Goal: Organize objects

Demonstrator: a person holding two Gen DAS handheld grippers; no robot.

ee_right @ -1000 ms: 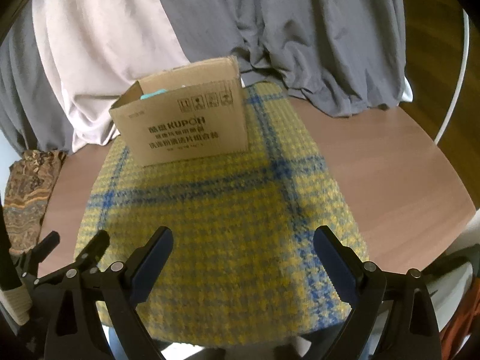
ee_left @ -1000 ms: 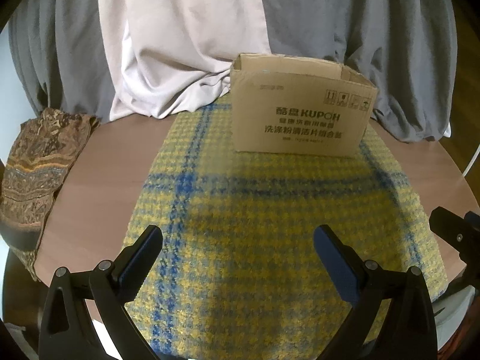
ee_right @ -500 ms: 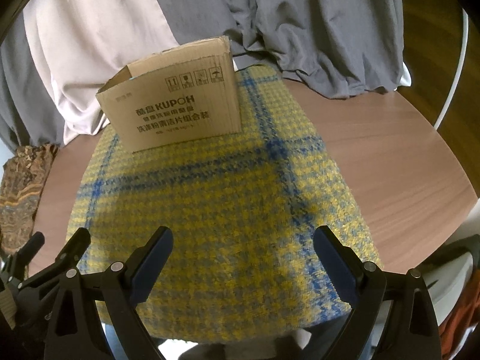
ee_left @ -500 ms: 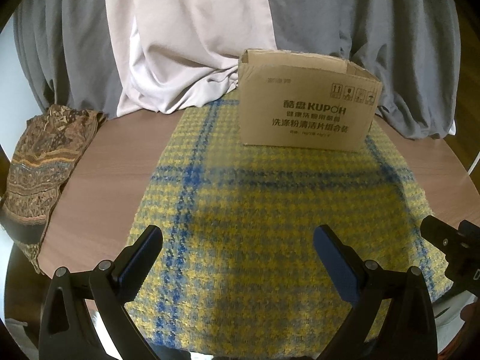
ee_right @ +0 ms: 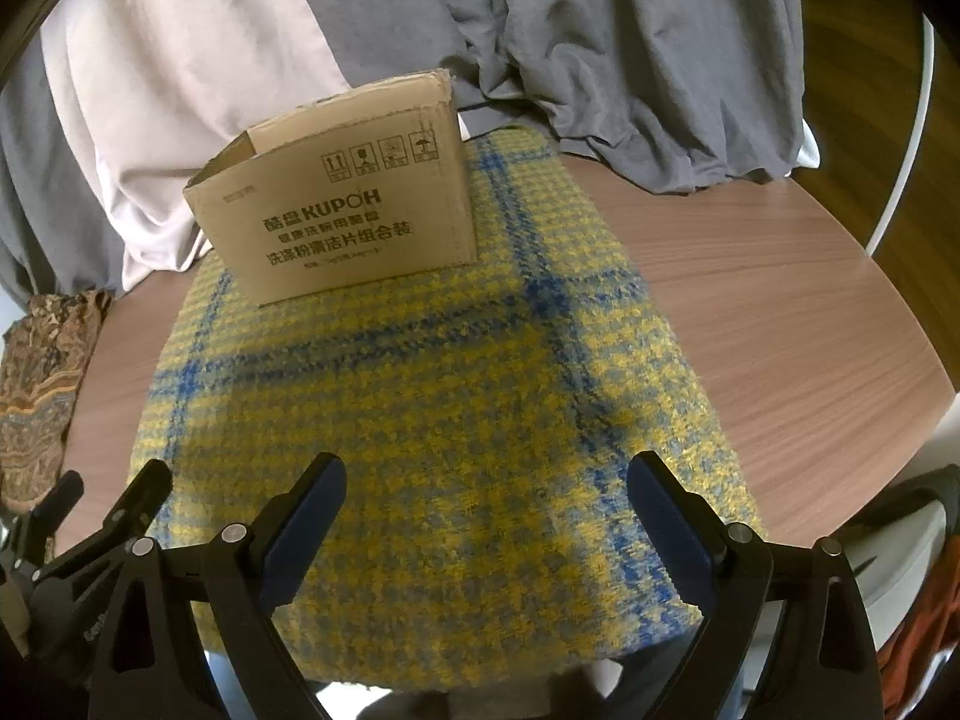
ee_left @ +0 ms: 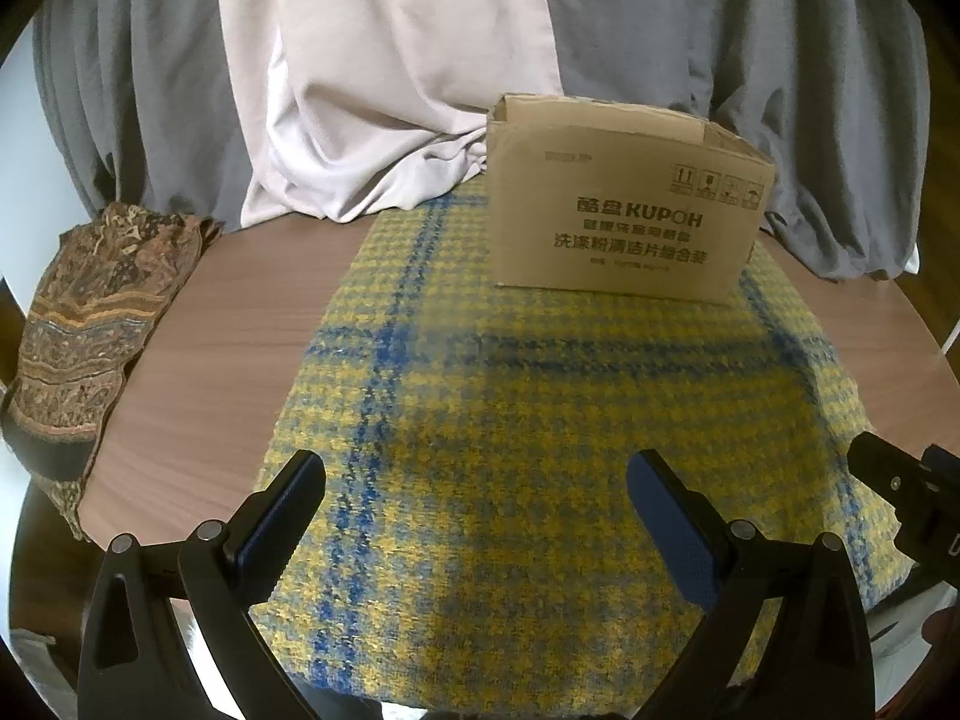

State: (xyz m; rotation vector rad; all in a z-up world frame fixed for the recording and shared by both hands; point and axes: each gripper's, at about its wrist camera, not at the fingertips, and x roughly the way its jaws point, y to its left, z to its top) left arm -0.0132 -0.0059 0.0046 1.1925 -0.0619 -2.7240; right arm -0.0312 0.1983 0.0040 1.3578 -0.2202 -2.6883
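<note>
Box: the open-topped carton (ee_left: 624, 222) stands upright on the far end of the plaid cloth (ee_left: 540, 420), at about 1 o'clock from the left gripper (ee_left: 477, 516) and 11 o'clock from the right gripper (ee_right: 486, 516).
Contents: hidden from both views.
Left fingers: spread wide, nothing between them, low over the near cloth.
Right fingers: likewise spread and empty.
Loose item: a patterned fabric (ee_left: 90, 324) hangs over the surface (ee_left: 228, 348) edge at 9 o'clock, well apart from the carton.
Likely step: fetching that fabric for the carton, or squaring up the cloth; I cannot tell which.
Doing it well: pinch the fabric at a thick fold, lift clear of the edge, and steady the carton with the other gripper so it does not slide.
</note>
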